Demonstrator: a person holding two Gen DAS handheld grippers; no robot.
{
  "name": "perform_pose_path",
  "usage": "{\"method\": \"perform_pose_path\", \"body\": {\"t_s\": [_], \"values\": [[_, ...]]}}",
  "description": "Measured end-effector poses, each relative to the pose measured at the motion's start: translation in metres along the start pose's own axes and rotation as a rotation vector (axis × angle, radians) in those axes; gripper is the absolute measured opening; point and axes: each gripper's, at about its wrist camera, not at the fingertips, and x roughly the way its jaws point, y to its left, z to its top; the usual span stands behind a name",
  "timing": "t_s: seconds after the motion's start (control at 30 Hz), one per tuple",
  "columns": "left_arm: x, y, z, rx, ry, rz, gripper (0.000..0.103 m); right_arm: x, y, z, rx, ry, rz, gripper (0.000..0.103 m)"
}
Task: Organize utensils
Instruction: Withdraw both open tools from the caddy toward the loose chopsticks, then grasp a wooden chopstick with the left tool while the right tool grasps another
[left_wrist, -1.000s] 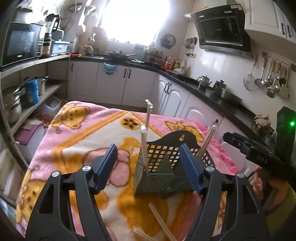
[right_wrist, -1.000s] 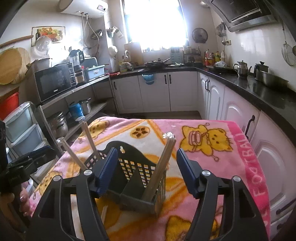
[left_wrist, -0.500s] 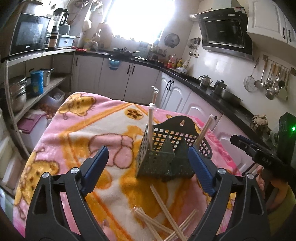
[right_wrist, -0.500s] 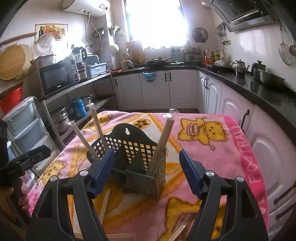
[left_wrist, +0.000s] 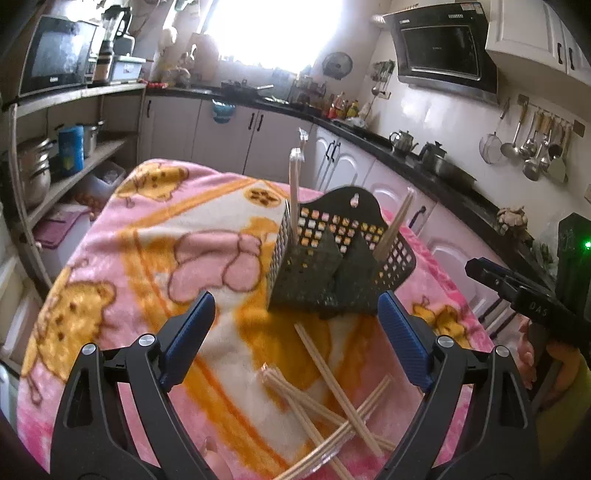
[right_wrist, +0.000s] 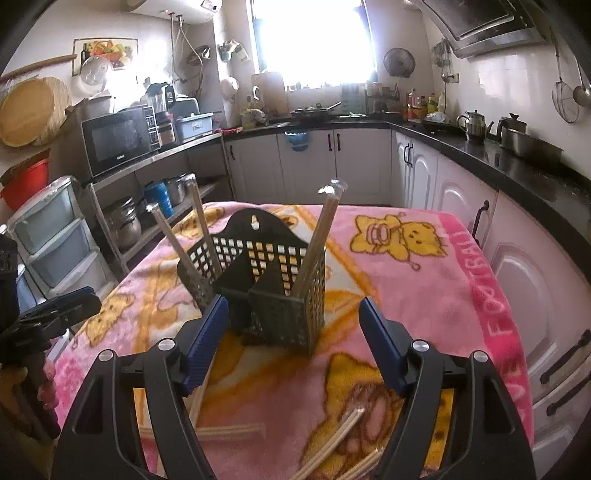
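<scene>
Partly done: four chopsticks (right_wrist: 314, 240) stand in the black caddy (right_wrist: 273, 288) at frame centre, loose chopsticks (left_wrist: 332, 398) remain on the desk (left_wrist: 147, 258) at lower frame, and left gripper (left_wrist: 295, 336) and right gripper (right_wrist: 291, 336) jaws stand open, empty.

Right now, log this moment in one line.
left gripper: open, empty | right gripper: open, empty | basket: upright, chopsticks inside | loose chopsticks: on blanket

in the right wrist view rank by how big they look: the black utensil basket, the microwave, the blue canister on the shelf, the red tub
1. black utensil basket, though it sits nearest the camera
2. microwave
3. red tub and blue canister: look alike in size, and the tub is partly hidden, so no ranking between them
</scene>
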Motion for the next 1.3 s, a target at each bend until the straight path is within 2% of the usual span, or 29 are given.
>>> {"method": "perform_pose_path", "body": {"t_s": [0.33,0.8,1.1,1.3], "values": [[0.016,-0.010,-0.029,-0.002,0.086,-0.023,0.081,-0.001,-0.009,-0.026,0.017,0.056,-0.009,0.071],[0.047,-0.039,-0.049,0.015,0.180,-0.063,0.081,0.000,-0.033,-0.066,0.043,0.126,-0.018,0.071],[0.082,-0.041,-0.053,0.003,0.276,-0.066,0.071,0.019,-0.043,-0.088,0.064,0.200,-0.003,0.071],[0.103,-0.045,-0.053,0.024,0.325,-0.054,0.069,0.033,-0.051,-0.096,0.084,0.242,-0.005,0.071]]}}
